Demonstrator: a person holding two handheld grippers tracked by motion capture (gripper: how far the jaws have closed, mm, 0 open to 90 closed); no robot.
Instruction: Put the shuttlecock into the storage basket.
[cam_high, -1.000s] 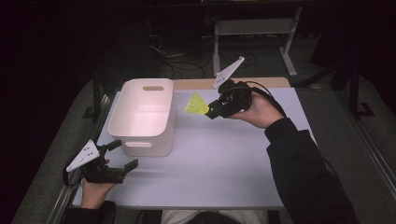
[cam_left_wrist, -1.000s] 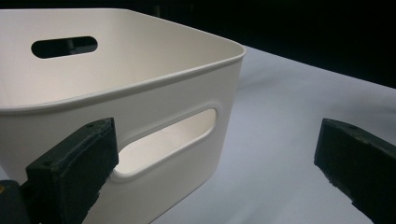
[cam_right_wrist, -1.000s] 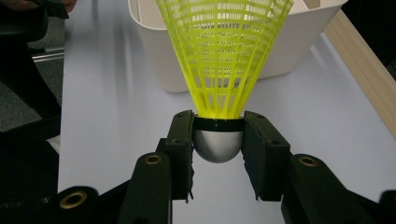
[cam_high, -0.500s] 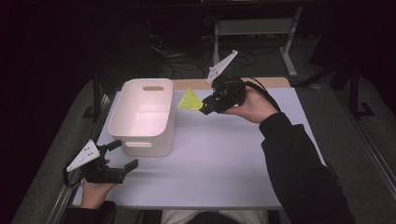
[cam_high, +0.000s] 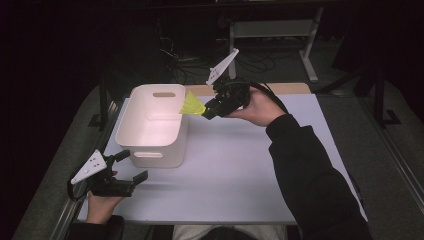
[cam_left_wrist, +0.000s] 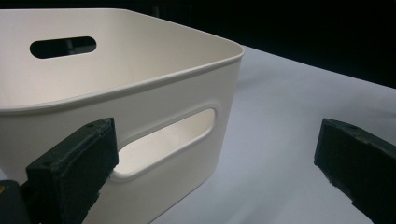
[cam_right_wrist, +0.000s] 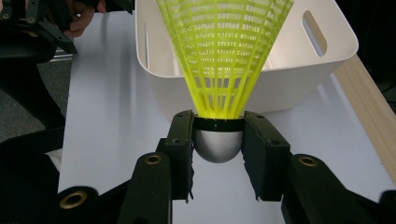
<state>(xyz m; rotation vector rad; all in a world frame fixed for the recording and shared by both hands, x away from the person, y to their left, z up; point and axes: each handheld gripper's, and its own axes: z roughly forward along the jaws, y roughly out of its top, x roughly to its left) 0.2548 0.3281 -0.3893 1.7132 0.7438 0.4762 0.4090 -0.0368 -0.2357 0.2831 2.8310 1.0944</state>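
Right gripper view shows my right gripper (cam_right_wrist: 218, 140) clamped on a yellow shuttlecock (cam_right_wrist: 224, 60) over the white bin's (cam_high: 150, 125) rim; my left gripper (cam_high: 127, 170) rests unclenched beside it.

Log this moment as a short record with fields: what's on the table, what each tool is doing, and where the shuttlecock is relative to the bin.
surface: white table
container: white plastic bin with handle slots, upright, nothing visible inside
held item: yellow plastic shuttlecock with grey rounded cap
right tool: shut on the shuttlecock's cap, skirt pointing toward the bin
shuttlecock position: raised at the bin's far right corner, skirt over the rim
left tool: open, holding nothing, beside the bin's near end
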